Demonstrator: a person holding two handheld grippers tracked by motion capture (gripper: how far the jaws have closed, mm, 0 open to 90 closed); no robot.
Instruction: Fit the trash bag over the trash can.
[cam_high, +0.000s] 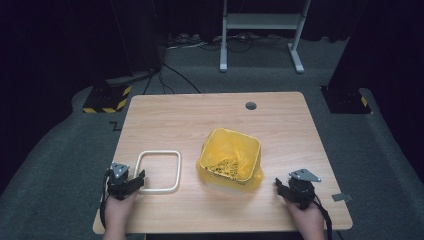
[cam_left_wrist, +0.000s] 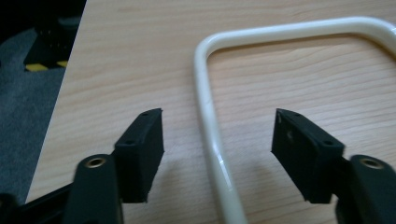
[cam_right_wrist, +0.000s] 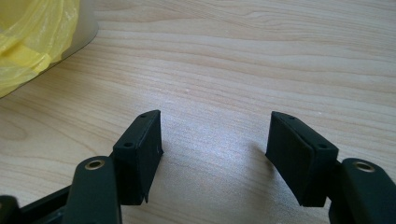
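The left gripper (cam_high: 134, 181) sits low at the near-left part of the pale wood-grain table (cam_high: 170, 115), and its two black jaws stand apart on either side of the left rail of the cream-white rounded-square plastic frame (cam_high: 158, 171). In the left gripper view that rail (cam_left_wrist: 211, 135) runs up between the pads with clear wood showing on both sides, so nothing is pinched yet: the claw is released, straddling the frame rather than grasping it. The frame lies flat on the tabletop, just left of the bin, with its near-left side inside the jaws. That placement looks deliberate, since a thin rail lying flat is easiest to take from above with one pad on each side.

The small pale bin lined with a yellow plastic bag (cam_high: 230, 160) stands near the middle of the table, apart from the frame. The bag's edge is draped loosely over the rim, and the frame looks shaped to match that rim, so it probably serves as a collar that presses down over the bag to hold it.

The right gripper (cam_high: 283, 188) rests by the near-right edge, jaws apart over bare wood and holding nothing, with the bin's corner (cam_right_wrist: 42, 28) off to one side; it seems to wait there, close enough to steady the bin
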